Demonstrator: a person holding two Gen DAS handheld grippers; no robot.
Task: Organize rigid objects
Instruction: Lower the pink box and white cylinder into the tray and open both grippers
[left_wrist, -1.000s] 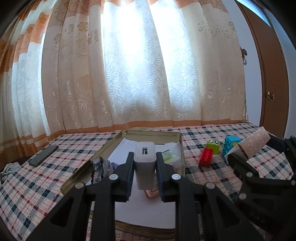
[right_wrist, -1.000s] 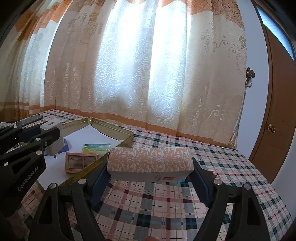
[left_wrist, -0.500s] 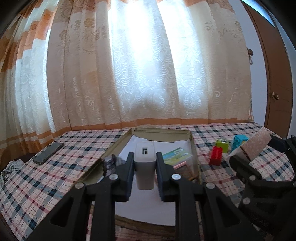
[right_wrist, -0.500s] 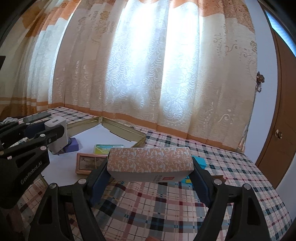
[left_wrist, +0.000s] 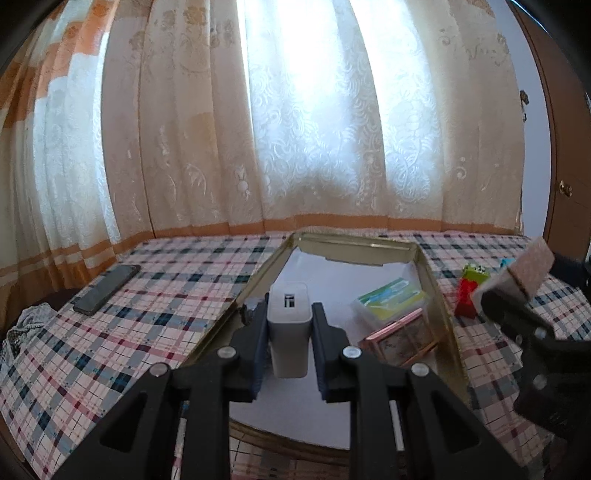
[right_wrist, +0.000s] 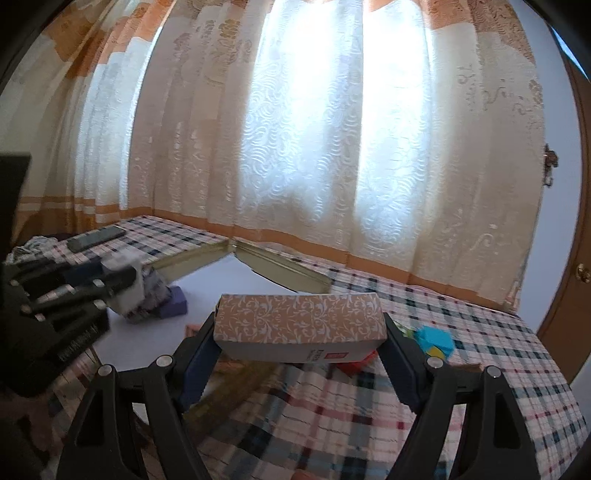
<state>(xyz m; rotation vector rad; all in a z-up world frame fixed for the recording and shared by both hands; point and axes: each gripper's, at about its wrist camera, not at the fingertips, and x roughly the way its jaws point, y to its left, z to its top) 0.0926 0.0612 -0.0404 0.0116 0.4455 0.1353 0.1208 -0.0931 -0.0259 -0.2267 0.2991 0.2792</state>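
Our left tongs (left_wrist: 289, 334) are clamped tight on a white power bank (left_wrist: 288, 325), held above the gold tray (left_wrist: 439, 291). Our right tongs (right_wrist: 300, 354) grip a patterned box (right_wrist: 299, 320) endwise, jaws wide, beside the tray. In it lie a green-topped case (left_wrist: 391, 301) and a pink-framed box (left_wrist: 400, 338).

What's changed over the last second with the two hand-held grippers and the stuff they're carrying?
Both have travelled forward over the gold tray, which now looks nearer and fuller in the left wrist view. In the right wrist view the toy blocks have come into sight behind the patterned box. Nothing was taken or let go: the left hand-held gripper still clamps the white power bank, and the right hand-held gripper still holds the patterned box.
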